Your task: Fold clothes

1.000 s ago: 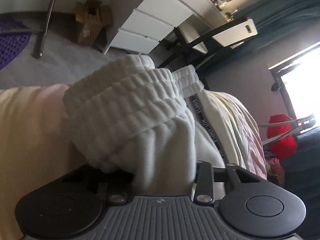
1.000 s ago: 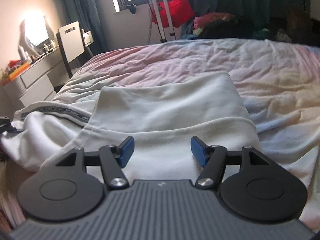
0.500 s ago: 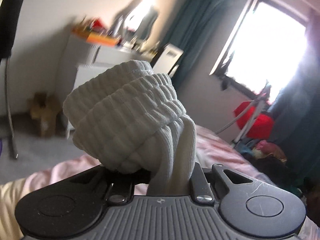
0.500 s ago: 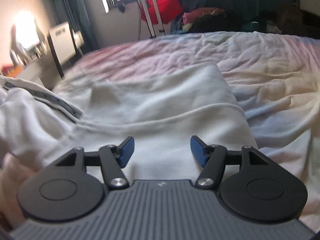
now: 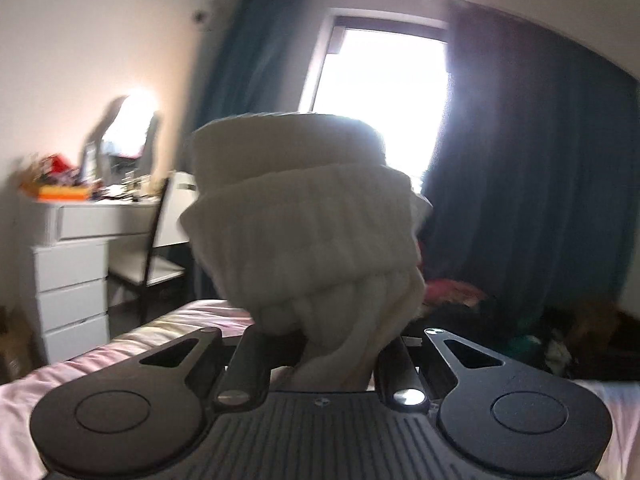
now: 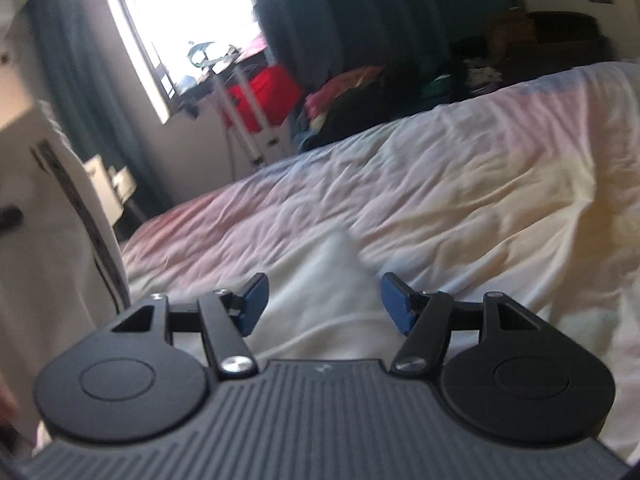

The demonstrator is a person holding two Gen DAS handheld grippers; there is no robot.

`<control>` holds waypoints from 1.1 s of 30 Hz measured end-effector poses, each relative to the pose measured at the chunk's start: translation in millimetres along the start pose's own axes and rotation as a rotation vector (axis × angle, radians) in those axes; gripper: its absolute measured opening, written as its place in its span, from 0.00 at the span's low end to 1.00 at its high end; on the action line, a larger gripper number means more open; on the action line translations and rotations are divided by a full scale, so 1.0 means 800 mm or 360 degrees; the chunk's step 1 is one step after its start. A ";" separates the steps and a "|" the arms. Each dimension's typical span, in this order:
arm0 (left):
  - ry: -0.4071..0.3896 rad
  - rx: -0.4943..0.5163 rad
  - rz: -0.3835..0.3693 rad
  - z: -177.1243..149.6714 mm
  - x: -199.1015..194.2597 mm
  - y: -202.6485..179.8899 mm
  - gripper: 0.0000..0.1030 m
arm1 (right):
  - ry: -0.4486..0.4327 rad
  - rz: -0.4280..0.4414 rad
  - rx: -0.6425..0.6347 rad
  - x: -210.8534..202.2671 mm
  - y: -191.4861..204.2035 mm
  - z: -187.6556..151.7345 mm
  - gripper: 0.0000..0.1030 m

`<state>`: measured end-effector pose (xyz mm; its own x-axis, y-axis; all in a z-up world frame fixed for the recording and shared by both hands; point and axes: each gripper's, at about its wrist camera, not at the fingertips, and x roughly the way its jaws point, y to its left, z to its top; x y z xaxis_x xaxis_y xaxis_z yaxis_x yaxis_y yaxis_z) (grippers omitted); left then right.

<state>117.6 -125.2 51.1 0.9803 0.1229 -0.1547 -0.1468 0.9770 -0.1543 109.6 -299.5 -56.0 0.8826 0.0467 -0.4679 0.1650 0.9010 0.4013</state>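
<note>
White ribbed knit fills the left wrist view: the bunched elastic cuff of a white fleece garment stands up out of the left gripper, whose black tongs are clamped on the fabric below it. A second ago that same cuff lay low against the pale pink and cream quilted bed, with white drawers tilted behind it. Now the view is level, and the cuff is raised well above the bed, in front of the bright window and dark blue curtains. The tongs have just been closing, with cloth between them throughout, so the grip has tightened rather than let go.

From the right wrist view, part of the white garment now hangs as a tall sheet at the left edge, above the bed, showing a dark printed stripe. Earlier this part lay flat on the bed. The rest of the garment remains on the bed, just beyond the right gripper.

My reading is that one end of the garment is being lifted to carry it over the flat part, so a fold is under way, not finished.

The right gripper's blue-padded tongs stand apart, as they did a second ago. They hover above the cloth on the bed, holding nothing; whether they touch it I cannot tell.
</note>
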 end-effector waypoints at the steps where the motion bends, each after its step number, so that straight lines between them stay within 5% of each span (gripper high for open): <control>1: 0.0006 0.0059 -0.0031 -0.017 0.000 -0.027 0.14 | -0.0019 -0.0009 0.0031 0.000 -0.008 0.005 0.63; 5: 0.0106 0.0322 -0.0167 -0.106 0.003 -0.117 0.14 | -0.0140 -0.0065 0.0236 -0.008 -0.054 0.019 0.65; 11: 0.0336 0.0563 -0.0264 -0.221 0.005 -0.172 0.15 | -0.0145 -0.0082 0.0455 0.004 -0.106 0.014 0.65; 16: 0.0356 0.0626 -0.0312 -0.230 0.008 -0.163 0.27 | -0.0123 -0.0060 0.0435 0.016 -0.107 0.011 0.65; 21: 0.0522 0.0640 -0.0371 -0.214 0.019 -0.111 0.72 | -0.0146 0.0041 0.0347 0.017 -0.089 0.008 0.65; 30: 0.0717 0.0729 -0.0495 -0.170 -0.009 0.011 0.82 | -0.0254 0.0085 0.0374 0.000 -0.069 0.004 0.65; 33: 0.0683 0.0749 -0.0480 -0.160 -0.015 0.053 0.83 | -0.0239 0.0192 0.0398 -0.004 -0.063 -0.001 0.65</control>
<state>82.4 -107.4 -78.8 0.8164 -0.1499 -0.5578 0.2907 0.9411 0.1727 98.6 -344.6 -75.1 0.9545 0.0656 -0.2910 0.1420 0.7579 0.6367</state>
